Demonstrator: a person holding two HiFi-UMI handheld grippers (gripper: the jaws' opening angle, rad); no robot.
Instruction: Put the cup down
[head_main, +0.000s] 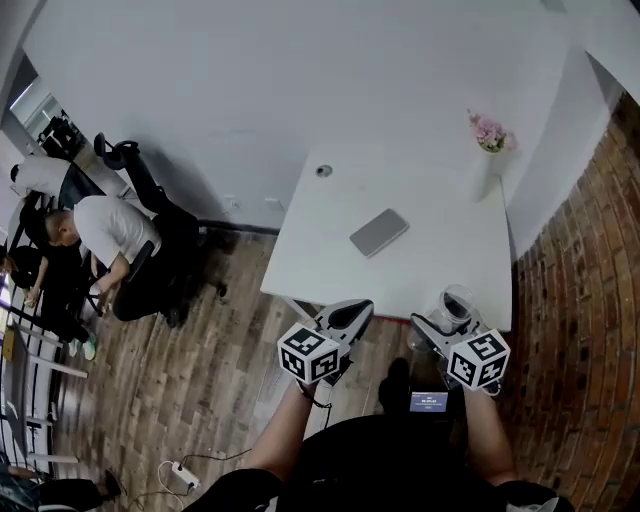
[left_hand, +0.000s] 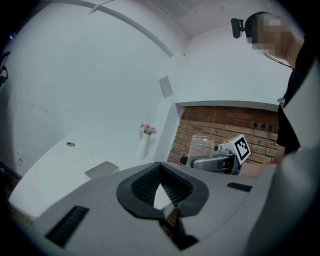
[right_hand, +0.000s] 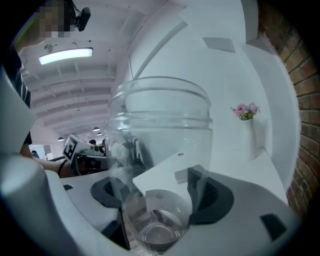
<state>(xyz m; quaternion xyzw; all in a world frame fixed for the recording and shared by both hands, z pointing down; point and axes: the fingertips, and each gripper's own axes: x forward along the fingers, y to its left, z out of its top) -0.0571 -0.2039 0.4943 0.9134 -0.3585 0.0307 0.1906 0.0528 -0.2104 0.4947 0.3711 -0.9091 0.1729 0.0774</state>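
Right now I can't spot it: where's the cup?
Head view, lower right: cup gripped in the right tool, at the near edge of the table.

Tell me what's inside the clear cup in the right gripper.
Nothing shows inside the cup: through its clear wall you see the white table and the right gripper's fingers. The thick base distorts the view, so a few drops could hide there.

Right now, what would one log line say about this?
right hand-held gripper: shut on clear round cup | left hand-held gripper: shut, empty | cup: at white rectangular table near edge, not yet down
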